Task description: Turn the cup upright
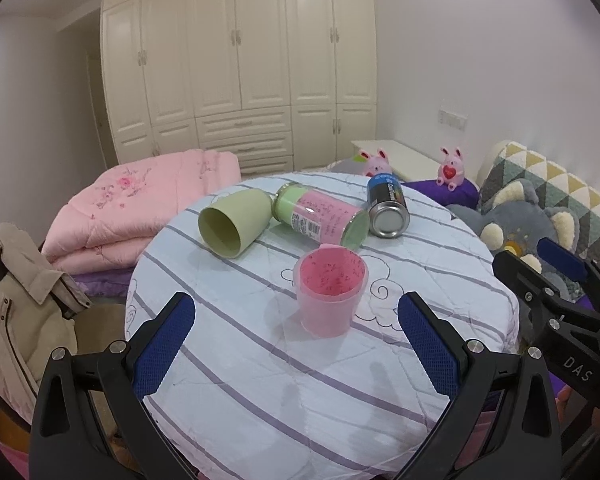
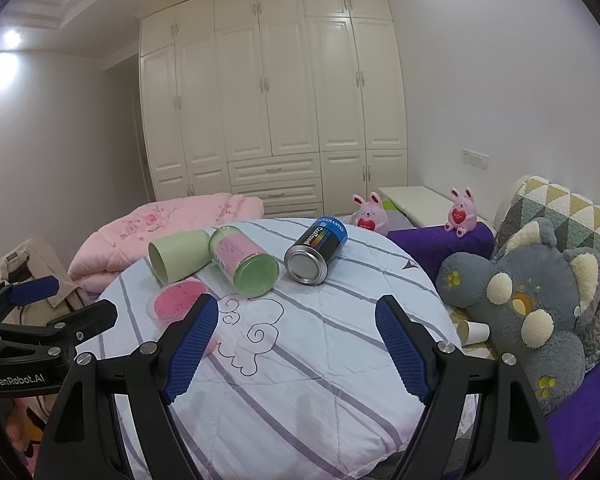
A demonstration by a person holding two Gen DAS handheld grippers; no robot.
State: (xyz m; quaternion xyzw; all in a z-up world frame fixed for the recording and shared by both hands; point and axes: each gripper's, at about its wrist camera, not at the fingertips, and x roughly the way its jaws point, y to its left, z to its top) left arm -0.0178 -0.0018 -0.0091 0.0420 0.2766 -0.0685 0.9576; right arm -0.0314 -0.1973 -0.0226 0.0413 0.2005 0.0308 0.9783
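Two tools are in view, both spread wide and holding nothing. Left wrist view: the left tool (image 1: 296, 344) hovers over the worktop (image 1: 260, 380), short of the upright pink cup (image 1: 329, 290). Behind it the green cup (image 1: 233, 224) lies on its side, mouth toward the camera, touching a tipped jar (image 1: 320, 216); a can (image 1: 387, 210) lies just beside. Right wrist view: the right tool (image 2: 296, 348) is aimed at the can (image 2: 315, 256) — the green cup (image 2: 178, 255) sits far left. Judged light, stiff, smooth plastic; grip across the wall near the rim.
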